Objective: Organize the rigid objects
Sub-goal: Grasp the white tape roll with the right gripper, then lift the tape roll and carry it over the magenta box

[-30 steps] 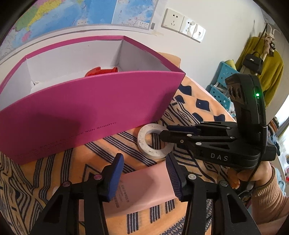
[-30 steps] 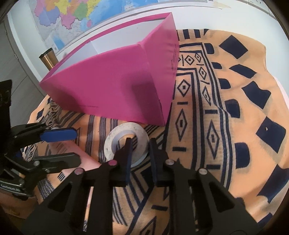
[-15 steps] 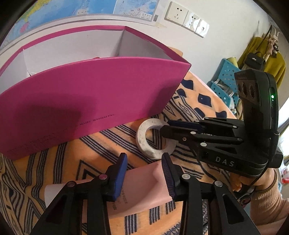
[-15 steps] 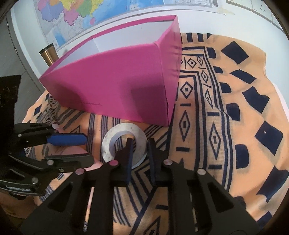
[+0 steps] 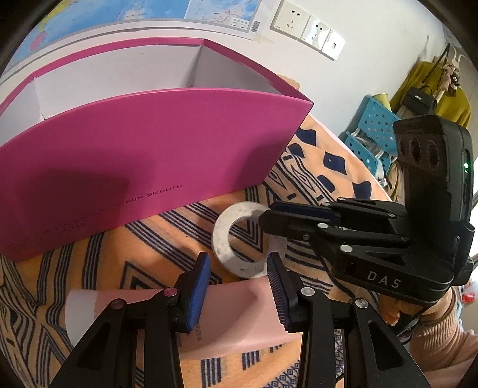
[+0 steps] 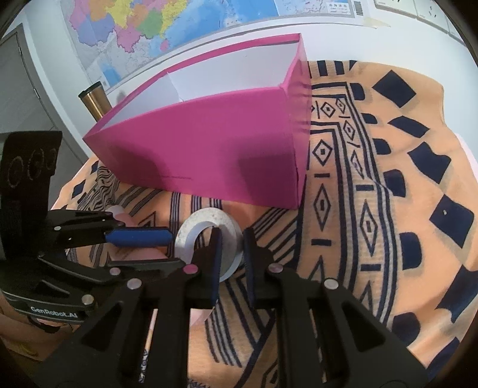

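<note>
Presently, the white tape roll (image 5: 239,238) lies flat on the orange patterned cloth (image 6: 373,209), just in front of the near wall of the magenta box (image 5: 149,155). The right gripper (image 6: 230,253) straddles the roll's near-right band: one blue pad sits inside the ring's hole and the other outside it. The jaws stand narrow around the band, closed upon it or very nearly so; actual contact cannot be confirmed. From the left wrist view the same gripper enters from the right, its fingertips over the roll's right edge.

A pink tube (image 5: 233,316) lies on the cloth just beside the roll, on the near side, its pale cap end pointing left. The left gripper (image 5: 237,292) is positioned over it with the jaws moderately apart, a blue pad on either side of the tube body. Whether the pads touch the tube cannot be told.

The box is open at the top with white inner walls and a divider; small dark lettering runs along its near face. Behind it, a map (image 6: 167,27) hangs on the wall and wall sockets (image 5: 307,27) are mounted to the right. A brass-coloured cup (image 6: 94,100) stands beyond the box's left end. A blue perforated crate (image 5: 370,131) and a mustard garment (image 5: 448,104) are visible at far right.
</note>
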`<action>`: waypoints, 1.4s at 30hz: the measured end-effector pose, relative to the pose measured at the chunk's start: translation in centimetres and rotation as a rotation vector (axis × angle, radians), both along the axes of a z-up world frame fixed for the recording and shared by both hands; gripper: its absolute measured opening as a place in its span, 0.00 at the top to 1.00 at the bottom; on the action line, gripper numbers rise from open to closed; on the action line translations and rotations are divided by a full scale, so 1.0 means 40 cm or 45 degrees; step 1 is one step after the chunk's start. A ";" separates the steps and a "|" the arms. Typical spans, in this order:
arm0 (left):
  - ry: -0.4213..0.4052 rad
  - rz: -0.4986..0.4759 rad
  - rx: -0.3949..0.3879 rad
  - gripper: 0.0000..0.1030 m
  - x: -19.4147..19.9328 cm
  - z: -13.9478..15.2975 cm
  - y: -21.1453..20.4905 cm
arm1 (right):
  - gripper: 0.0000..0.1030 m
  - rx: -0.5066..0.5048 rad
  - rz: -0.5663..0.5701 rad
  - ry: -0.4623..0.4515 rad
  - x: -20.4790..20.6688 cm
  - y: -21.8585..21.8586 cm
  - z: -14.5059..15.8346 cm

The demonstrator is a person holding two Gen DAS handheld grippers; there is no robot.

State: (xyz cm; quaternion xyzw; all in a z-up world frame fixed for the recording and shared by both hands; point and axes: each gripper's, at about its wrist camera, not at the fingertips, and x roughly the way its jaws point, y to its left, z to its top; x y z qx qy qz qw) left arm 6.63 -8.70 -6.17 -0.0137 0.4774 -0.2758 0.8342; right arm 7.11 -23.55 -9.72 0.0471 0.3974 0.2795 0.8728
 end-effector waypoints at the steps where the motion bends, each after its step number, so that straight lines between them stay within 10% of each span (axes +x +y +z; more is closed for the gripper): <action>1: -0.001 -0.001 0.006 0.62 -0.001 -0.001 -0.001 | 0.84 -0.001 0.004 0.011 0.003 0.002 -0.003; 42: -0.215 -0.002 -0.091 0.63 -0.062 0.154 0.034 | 0.84 -0.009 0.018 -0.206 -0.055 0.024 0.141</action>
